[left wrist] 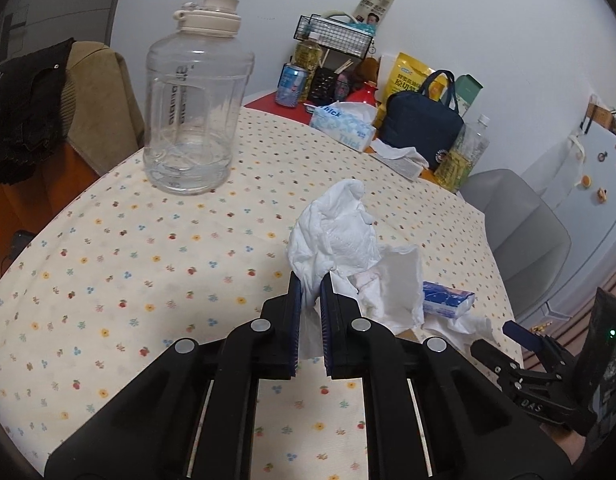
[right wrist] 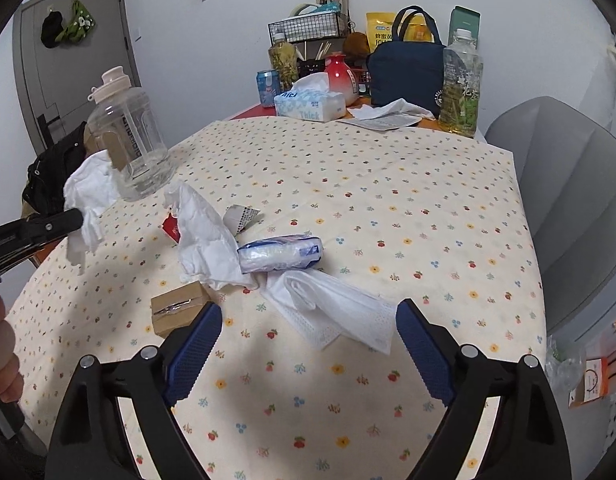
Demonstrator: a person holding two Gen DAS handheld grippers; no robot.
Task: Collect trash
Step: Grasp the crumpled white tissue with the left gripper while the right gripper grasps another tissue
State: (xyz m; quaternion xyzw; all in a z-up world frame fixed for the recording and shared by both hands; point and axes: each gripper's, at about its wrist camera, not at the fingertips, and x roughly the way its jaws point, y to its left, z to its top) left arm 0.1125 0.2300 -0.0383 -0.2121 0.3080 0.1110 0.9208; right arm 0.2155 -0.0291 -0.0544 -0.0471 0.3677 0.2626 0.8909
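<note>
left gripper (left wrist: 310,280): clenched on crumpled tissue (left wrist: 336,236)
right gripper (right wrist: 308,320): released, over white mask (right wrist: 332,312), table (right wrist: 388,200) near edge

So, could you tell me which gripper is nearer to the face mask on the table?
Right. The right gripper hangs open just in front of the face mask; the left gripper, shut on a tissue, is off to the far side.

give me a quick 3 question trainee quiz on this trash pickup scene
1. True or false: the left hand-held gripper is shut on a crumpled white tissue.
2. What lies on the flower-print tablecloth between the open right hand-held gripper fingers: A) white face mask, B) blue drink can, C) small brown cardboard box?
3. Is the large clear plastic water jug upright or tipped over?

Key: 1 true; 2 A; 3 upright.
</note>
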